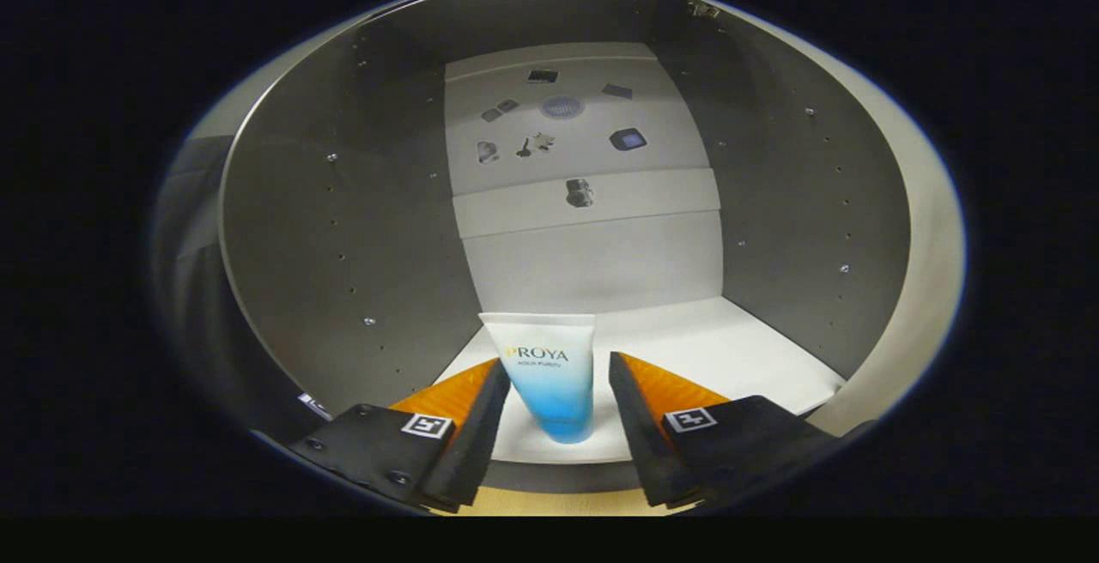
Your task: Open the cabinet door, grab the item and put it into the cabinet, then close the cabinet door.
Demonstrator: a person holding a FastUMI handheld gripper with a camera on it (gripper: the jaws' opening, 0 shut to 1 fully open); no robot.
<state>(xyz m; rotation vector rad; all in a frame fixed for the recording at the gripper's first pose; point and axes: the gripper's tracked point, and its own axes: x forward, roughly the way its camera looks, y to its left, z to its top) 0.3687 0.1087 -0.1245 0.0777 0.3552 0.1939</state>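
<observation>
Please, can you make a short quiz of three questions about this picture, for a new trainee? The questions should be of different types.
1. True or false: the tube stands inside the cabinet, on its white shelf.
2. Multiple choice: where is the tube relative to the gripper?
A. beyond it, against the back wall
B. between the jaws
C. outside the cabinet
3. Short answer: are the jaws pressing on the tube?

Key
1. True. It stands upright near the front edge of the shelf.
2. B.
3. No. The jaws are open; a gap shows on the right side, and the left jaw is close to the tube but not clearly pressing.
</observation>
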